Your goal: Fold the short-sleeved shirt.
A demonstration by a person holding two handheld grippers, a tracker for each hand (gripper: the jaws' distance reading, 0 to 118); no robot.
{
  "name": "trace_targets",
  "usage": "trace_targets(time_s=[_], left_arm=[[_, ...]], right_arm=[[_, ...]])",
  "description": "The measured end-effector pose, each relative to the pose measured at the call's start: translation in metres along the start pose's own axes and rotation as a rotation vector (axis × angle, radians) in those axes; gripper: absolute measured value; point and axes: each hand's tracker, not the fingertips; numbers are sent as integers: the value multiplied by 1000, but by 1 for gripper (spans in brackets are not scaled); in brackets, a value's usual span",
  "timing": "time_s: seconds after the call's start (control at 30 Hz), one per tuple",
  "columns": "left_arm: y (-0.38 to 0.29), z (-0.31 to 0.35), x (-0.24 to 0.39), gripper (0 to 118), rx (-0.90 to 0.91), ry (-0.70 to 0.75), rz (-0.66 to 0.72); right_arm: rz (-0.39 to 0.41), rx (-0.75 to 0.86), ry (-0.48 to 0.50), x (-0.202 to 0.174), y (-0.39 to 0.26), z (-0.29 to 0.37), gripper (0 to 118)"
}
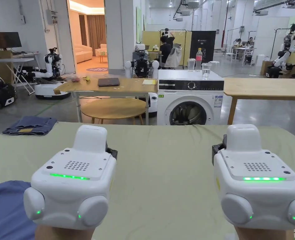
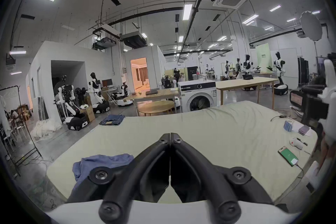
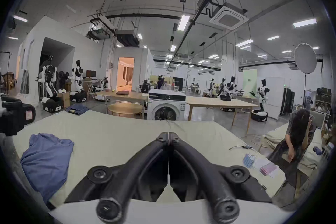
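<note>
A crumpled blue short-sleeved shirt (image 1: 4,209) lies at the near left of the pale green table (image 1: 162,162); it also appears as the shirt (image 2: 101,161) and the shirt (image 3: 45,158). My left gripper (image 2: 170,134) is held above the table just right of the shirt, its jaws closed together with nothing between them. My right gripper (image 3: 168,133) hovers farther right over bare cloth, jaws likewise pressed together and empty. In the head view the white housings of the left gripper (image 1: 73,178) and right gripper (image 1: 257,178) hide their jaws.
Folded denim (image 1: 31,125) lies at the table's far left corner. A phone (image 2: 288,156), a white tool (image 2: 295,142) and small packets (image 3: 258,164) sit along the right edge. A washing machine (image 1: 190,100) and wooden tables stand beyond; a person (image 3: 298,137) bends at the right.
</note>
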Motion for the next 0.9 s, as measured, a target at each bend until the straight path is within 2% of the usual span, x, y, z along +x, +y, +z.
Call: trace_targets(time_s=[0.03, 0.1, 0.2, 0.4, 0.47, 0.6, 0.7, 0.83, 0.87, 0.9], left_arm=[[-1, 2, -7, 0, 4, 22, 1], [-3, 11, -28, 0, -4, 59, 26], [-9, 32, -74, 0, -16, 196, 36], [-33, 81, -170, 0, -105, 456, 78], [-45, 89, -192, 0, -156, 503, 88], [-71, 71, -210, 0, -290, 447, 112], [-96, 26, -212, 0, -376, 320, 136], [-143, -66, -229, 0, -487, 185, 265], [-153, -90, -232, 15, -515, 160, 263], [-162, -113, -234, 70, -554, 114, 264]], right_arm=[[2, 7, 3, -13, -28, -2, 0], [-3, 11, 58, -29, -26, -3, 0], [9, 9, 171, -74, -29, -2, 0], [5, -18, 479, -179, -35, 15, 0], [21, -23, 554, -203, -40, 22, 0], [46, -42, 600, -227, -52, 17, 0], [51, -59, 603, -229, -61, 7, 0], [66, -107, 571, -228, -78, -21, 0], [73, -122, 560, -227, -82, -29, 0], [78, -133, 547, -226, -86, -36, 0]])
